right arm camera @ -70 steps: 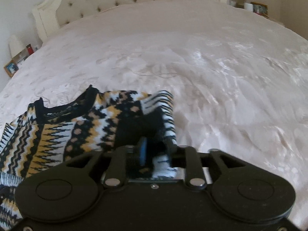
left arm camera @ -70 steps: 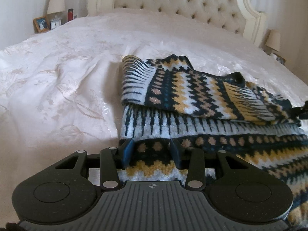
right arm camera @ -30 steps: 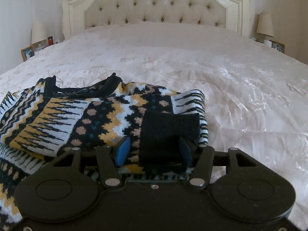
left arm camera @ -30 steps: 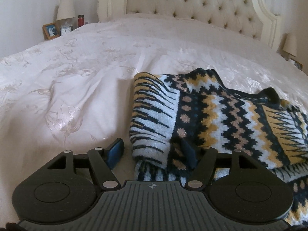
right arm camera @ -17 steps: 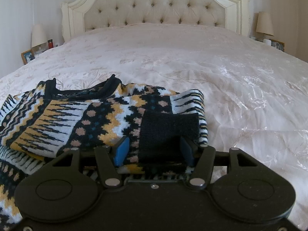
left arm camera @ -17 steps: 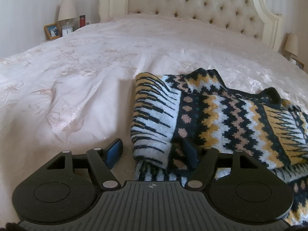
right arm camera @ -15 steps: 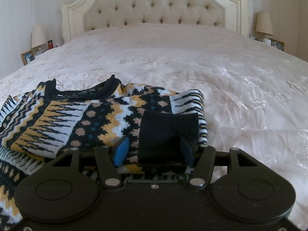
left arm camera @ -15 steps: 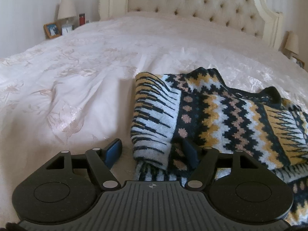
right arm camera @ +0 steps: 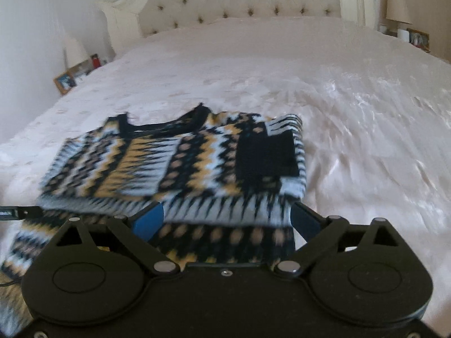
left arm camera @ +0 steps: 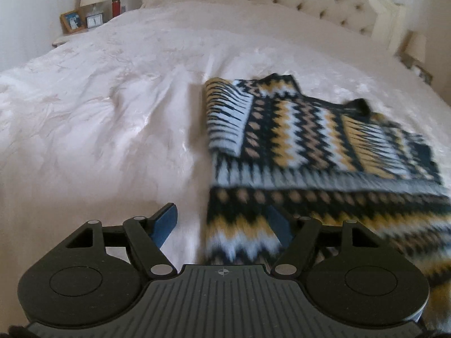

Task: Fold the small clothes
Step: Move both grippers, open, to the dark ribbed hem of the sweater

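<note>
On the bed (left arm camera: 112,118), toward its foot and well short of the tufted headboard (right arm camera: 239,2), lies the patterned knit sweater (left arm camera: 310,140), its sleeves already laid across the chest and its hem end nearest the cameras. It looks thick and soft, light enough for one gripper to lift but floppy, so any lifted edge would probably sag between two holds. The knit should give the pads plenty of friction, while the satiny bedspread beneath looks slippery, so the stack could slide if dragged (lifting seems safer than pulling). My judgement is that the best holds are the two hem corners, one per gripper, pinching all layers at once so that the folded sleeves do not spill out.

The left gripper (left arm camera: 222,225) has its jaws moderately wide with the near left corner of the sweater between them, neither pad pressing on it. The right gripper (right arm camera: 228,219) has jaws spread very wide, straddling the near right part of the sweater without clamping.

Against the views from a second ago, both grippers have drawn back toward the foot of the bed and risen, so more of the sweater shows ahead of them. The right jaws have just been opening: they then bracketed the black cuff (right arm camera: 267,152) of the folded sleeve closely, and that cuff now lies flat on the chest, free.
</note>
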Motion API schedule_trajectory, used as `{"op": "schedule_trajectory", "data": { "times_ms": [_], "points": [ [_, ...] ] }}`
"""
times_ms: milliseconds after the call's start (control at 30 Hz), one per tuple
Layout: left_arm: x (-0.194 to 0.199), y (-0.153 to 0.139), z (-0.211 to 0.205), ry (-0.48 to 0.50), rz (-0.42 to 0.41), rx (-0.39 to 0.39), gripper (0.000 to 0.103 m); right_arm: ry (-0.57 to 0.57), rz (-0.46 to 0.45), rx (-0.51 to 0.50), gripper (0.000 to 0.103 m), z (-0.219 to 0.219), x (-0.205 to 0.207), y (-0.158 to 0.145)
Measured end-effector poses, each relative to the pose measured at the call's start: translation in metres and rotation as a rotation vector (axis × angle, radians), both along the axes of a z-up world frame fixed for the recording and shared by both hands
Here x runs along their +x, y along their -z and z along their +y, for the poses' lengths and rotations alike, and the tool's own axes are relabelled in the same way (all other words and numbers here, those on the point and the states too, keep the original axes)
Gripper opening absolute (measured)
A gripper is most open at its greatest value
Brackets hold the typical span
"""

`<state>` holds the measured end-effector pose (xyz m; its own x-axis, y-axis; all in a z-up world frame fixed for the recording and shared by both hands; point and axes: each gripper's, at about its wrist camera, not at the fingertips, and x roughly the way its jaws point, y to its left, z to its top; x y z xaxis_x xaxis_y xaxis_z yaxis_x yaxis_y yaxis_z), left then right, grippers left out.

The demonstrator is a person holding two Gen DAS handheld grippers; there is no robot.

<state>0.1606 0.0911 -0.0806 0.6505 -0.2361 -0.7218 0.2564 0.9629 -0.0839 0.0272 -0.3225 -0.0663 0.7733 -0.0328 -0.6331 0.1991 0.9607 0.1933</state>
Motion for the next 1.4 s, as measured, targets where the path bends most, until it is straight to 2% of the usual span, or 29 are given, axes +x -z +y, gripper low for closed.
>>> {"op": "schedule_trajectory", "data": {
  "times_ms": [67, 133, 267, 333, 400, 600, 700, 833, 967, 1167, 1233, 1300, 1400],
  "points": [
    [-0.020, -0.008, 0.008, 0.004, -0.007, -0.036, 0.070, -0.010, -0.002, 0.020, 0.097, 0.004, -0.019, -0.008],
    [-0.043, -0.018, 0.012, -0.021, -0.046, -0.025, 0.070, -0.021, -0.011, 0.045, 0.097, 0.009, -0.038, -0.016],
    [-0.097, -0.040, 0.002, -0.113, -0.241, 0.152, 0.070, -0.006, -0.017, 0.087, 0.098, 0.018, -0.075, -0.027],
    [-0.118, -0.050, -0.001, -0.124, -0.311, 0.197, 0.070, 0.012, -0.025, 0.113, 0.098, 0.021, -0.093, -0.032],
    [-0.129, -0.058, 0.001, -0.074, -0.276, 0.161, 0.070, 0.033, -0.036, 0.124, 0.100, 0.024, -0.109, -0.038],
    [-0.126, -0.065, 0.021, -0.014, -0.002, -0.024, 0.070, 0.091, -0.084, 0.109, 0.102, 0.036, -0.148, -0.056],
    [-0.130, -0.066, 0.031, -0.013, 0.063, -0.067, 0.070, 0.096, -0.100, 0.095, 0.102, 0.042, -0.162, -0.064],
    [-0.142, -0.081, 0.041, 0.002, 0.070, -0.098, 0.069, 0.071, -0.122, 0.096, 0.102, 0.044, -0.180, -0.083],
    [-0.156, -0.112, 0.059, 0.011, 0.058, -0.134, 0.070, 0.020, -0.123, 0.122, 0.102, 0.040, -0.196, -0.108],
    [-0.174, -0.153, 0.070, 0.046, 0.016, -0.099, 0.070, -0.025, -0.058, 0.249, 0.102, 0.035, -0.214, -0.133],
    [-0.176, -0.151, 0.068, 0.069, 0.018, -0.094, 0.070, -0.039, -0.039, 0.272, 0.102, 0.038, -0.216, -0.131],
    [-0.173, -0.137, 0.062, 0.081, 0.043, -0.085, 0.070, -0.038, -0.023, 0.263, 0.102, 0.041, -0.215, -0.120],
    [-0.162, -0.102, 0.053, 0.092, 0.140, -0.110, 0.070, -0.006, 0.022, 0.271, 0.102, 0.042, -0.206, -0.092]
  ]
}}
